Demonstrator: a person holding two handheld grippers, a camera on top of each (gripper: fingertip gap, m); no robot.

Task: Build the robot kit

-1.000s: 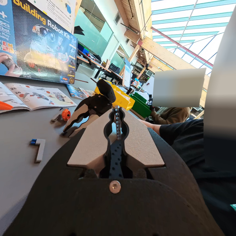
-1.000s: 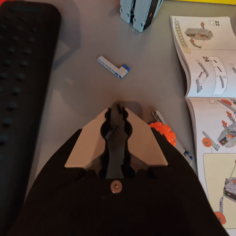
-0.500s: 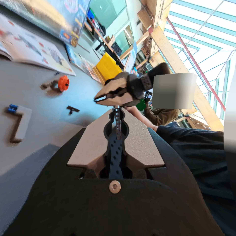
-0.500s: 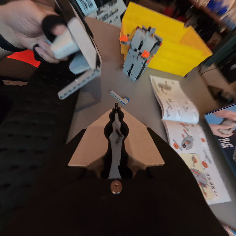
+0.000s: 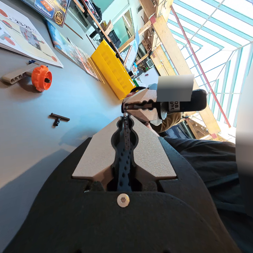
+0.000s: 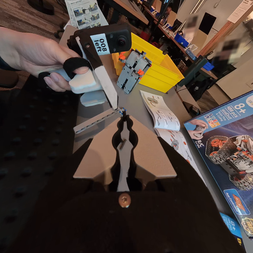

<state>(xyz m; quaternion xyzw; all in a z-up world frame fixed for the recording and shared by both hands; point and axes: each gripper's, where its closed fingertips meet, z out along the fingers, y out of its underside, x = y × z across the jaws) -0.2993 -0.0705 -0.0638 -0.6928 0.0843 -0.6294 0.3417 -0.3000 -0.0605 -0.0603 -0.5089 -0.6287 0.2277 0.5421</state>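
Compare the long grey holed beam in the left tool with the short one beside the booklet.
The long grey holed beam is clamped in the left tool, in the air; the short grey holed beam lies on the grey table. The long beam carries blue pins at one end; the short beam carries an orange wheel. Both have a row of holes.

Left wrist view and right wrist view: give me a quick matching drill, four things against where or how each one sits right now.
Things:
1. left gripper
2. right gripper
3. orange wheel
4. grey block model

States and places:
a. in front of the yellow bin
b. shut on the small black pin
c. on the table, beside the booklet
d. shut on the long grey beam

Pairs: 1-d, 2-b, 3-c, 4-a
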